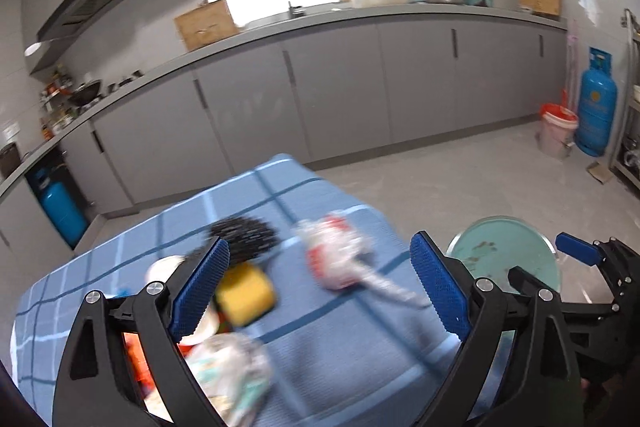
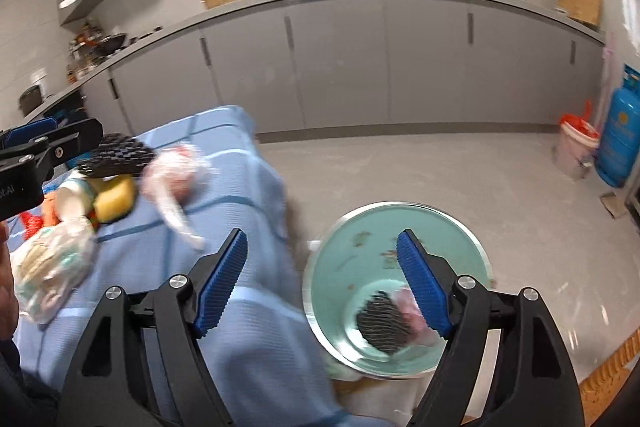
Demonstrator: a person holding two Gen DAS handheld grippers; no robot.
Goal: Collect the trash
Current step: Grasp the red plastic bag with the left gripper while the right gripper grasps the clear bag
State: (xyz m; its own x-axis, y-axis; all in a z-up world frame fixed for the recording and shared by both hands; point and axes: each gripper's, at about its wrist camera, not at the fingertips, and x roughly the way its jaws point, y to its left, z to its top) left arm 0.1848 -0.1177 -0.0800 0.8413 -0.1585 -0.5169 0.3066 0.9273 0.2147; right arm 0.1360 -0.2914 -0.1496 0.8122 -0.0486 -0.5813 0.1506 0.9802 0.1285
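Leftmost, on the blue-checked tabletop [image 1: 320,339], lie a crumpled bag [image 1: 236,371], a yellow sponge [image 1: 246,297], a black mesh pad [image 1: 244,235] and a red-and-white wrapper [image 1: 340,259]. The left tongs [image 1: 320,291] are spread and empty above them. To the right, the right tongs [image 2: 322,283] hang spread and empty over the bin [image 2: 396,291], which already holds trash. The wrapper looks the likeliest next pick: the left tongs should drop squarely over its bunched middle before pinching, so the thin plastic does not slip out.

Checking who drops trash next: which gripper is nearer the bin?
Right. The right gripper hangs open over the bin; the left gripper is open over the table's trash, beside it.
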